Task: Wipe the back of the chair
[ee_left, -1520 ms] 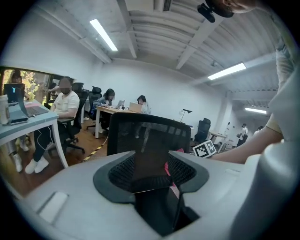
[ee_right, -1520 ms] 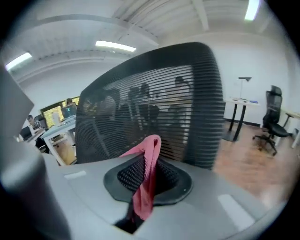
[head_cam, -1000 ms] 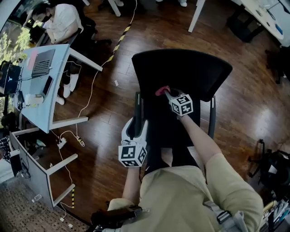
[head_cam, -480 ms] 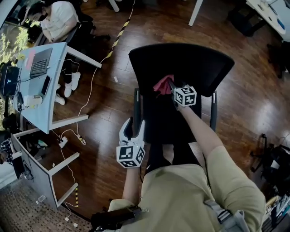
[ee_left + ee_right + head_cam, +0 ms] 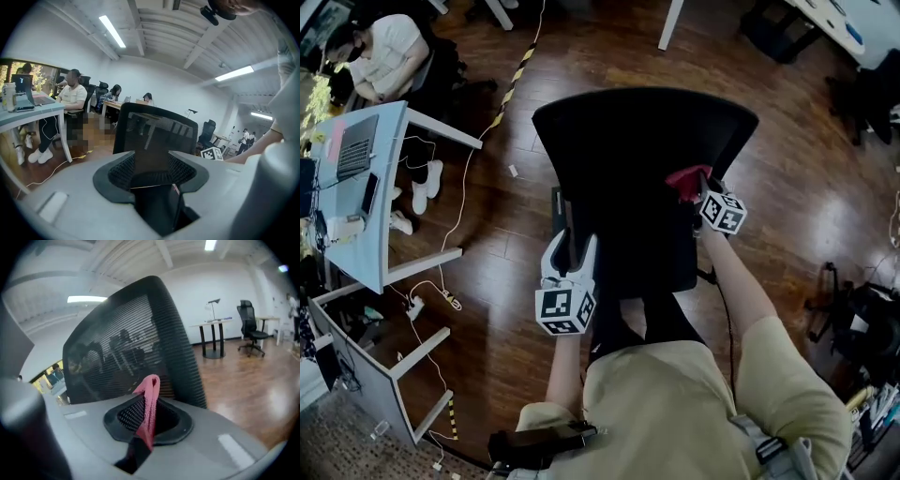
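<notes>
Pink cloth point(image 5: 684, 176), pinched in the fingers of our right gripper point(image 5: 701, 190), has reached the right edge of the chair back point(image 5: 628, 131), likely ending 1 pass, while our left gripper point(image 5: 569, 251) keeps its fingers clamped on the armrest point(image 5: 566, 220).

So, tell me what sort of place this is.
Probably an open-plan office: a black mesh-backed office chair, a pale desk holding a grey laptop, and seated people working at further desks.
</notes>
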